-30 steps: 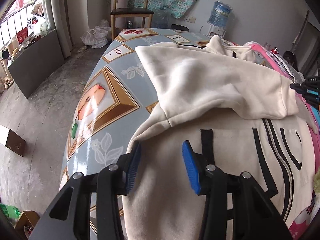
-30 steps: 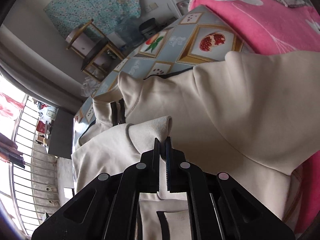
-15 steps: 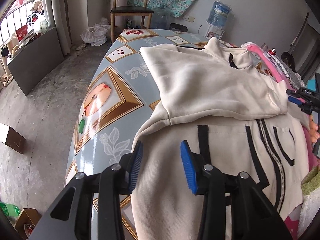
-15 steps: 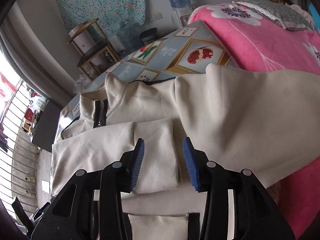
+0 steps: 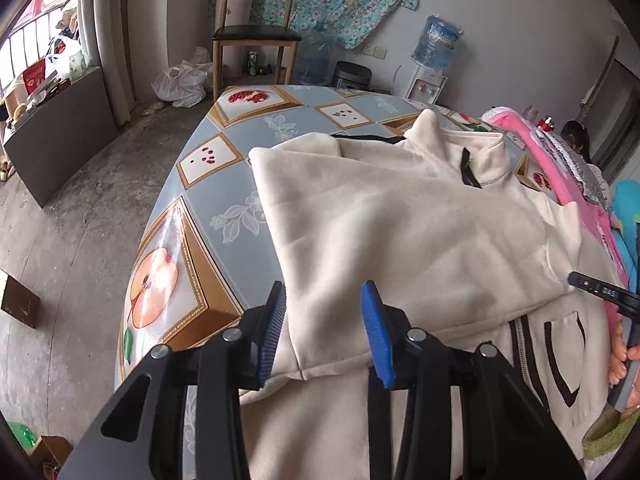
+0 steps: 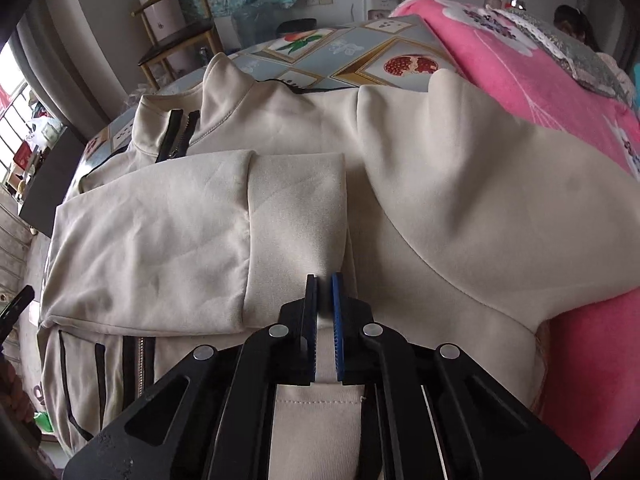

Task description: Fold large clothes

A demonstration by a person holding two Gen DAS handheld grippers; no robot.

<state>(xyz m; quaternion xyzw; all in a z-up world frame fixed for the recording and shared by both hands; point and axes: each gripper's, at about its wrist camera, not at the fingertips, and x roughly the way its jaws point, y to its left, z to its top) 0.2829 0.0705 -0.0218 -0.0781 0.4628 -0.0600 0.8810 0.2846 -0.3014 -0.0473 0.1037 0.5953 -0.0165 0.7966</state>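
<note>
A big cream jacket with a black zipper lies spread on the table, which has a glossy blue cover printed with fruit pictures. One sleeve is folded across the chest, and its cuff lies flat near the middle of the body. The left gripper hangs over the near left edge of the jacket; its blue pads stand partly apart, and the fold of the sleeve lies between them, but I cannot see them pressing on the cloth. The right gripper points steeply down at the lower edge of the cuff. Its jaws are nearly together, with only a thin slit between the pads; whether a bit of fabric is pinched there I cannot tell. On the right side of the table lies a pink blanket with white flowers, touching the jacket's other sleeve. Behind the table stands a wooden chair, and a water dispenser is at the wall.
</note>
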